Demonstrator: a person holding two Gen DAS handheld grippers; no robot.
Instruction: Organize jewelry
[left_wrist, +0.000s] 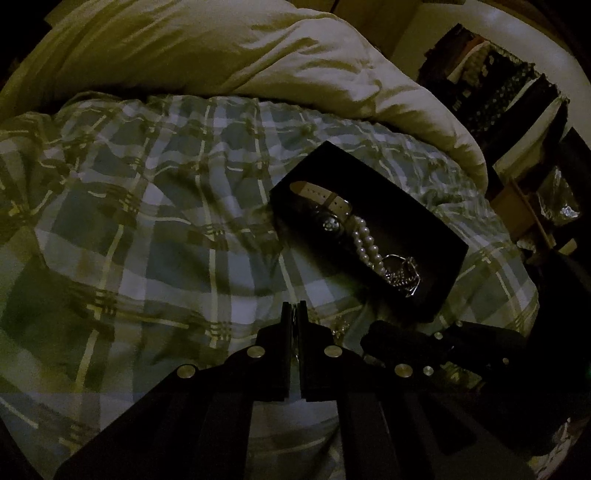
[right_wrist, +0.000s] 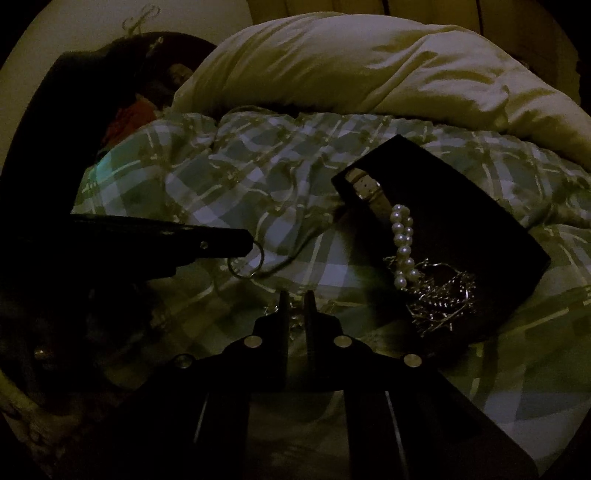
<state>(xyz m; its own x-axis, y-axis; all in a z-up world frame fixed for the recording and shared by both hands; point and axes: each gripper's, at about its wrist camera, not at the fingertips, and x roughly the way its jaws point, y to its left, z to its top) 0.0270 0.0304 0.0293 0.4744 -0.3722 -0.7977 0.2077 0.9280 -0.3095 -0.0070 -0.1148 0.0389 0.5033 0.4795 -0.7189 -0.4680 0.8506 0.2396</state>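
jewelry box (left_wrist: 369, 236) lies on plaid bedding (left_wrist: 147, 221); left hand-held gripper (left_wrist: 294, 308) pinches a ring (right_wrist: 246, 263), right hand-held gripper (right_wrist: 296, 297) slightly spread.

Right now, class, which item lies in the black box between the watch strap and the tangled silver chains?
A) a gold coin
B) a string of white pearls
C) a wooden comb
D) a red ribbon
B: in the black box, a string of white pearls runs from the pale watch strap down to the silver chains.
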